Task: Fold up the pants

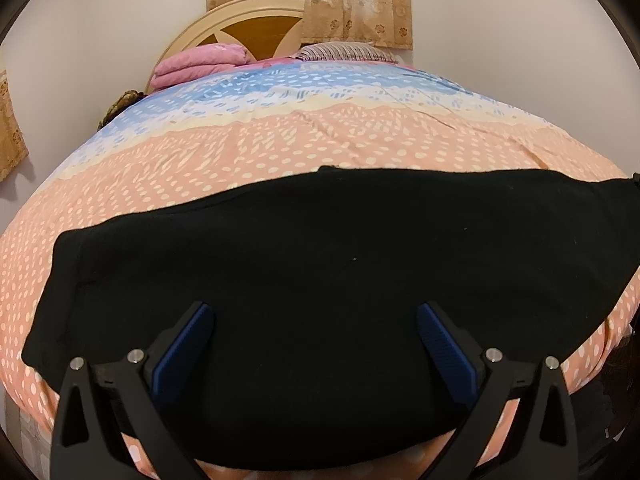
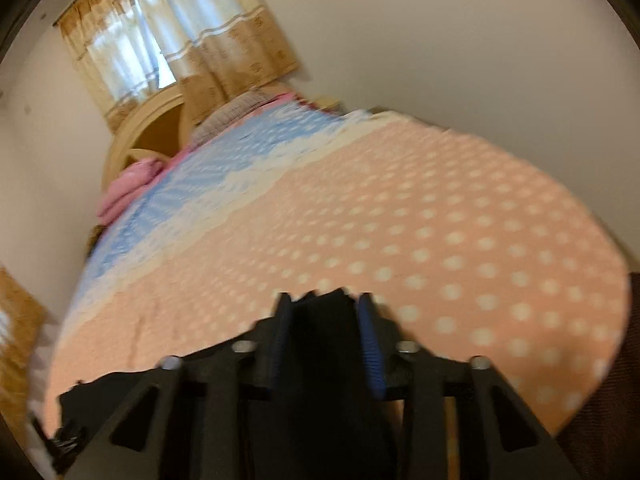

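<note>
The right gripper [image 2: 324, 304] is clamped on a bunch of the black pants [image 1: 320, 280], and this view is blurred. The cloth could slip out of the small bite, or the fold could land crooked, because only one side is held. The left gripper [image 1: 316, 312] has its fingers wide apart, just above the pants, which lie spread across the near edge of the bed [image 1: 320, 140].
</note>
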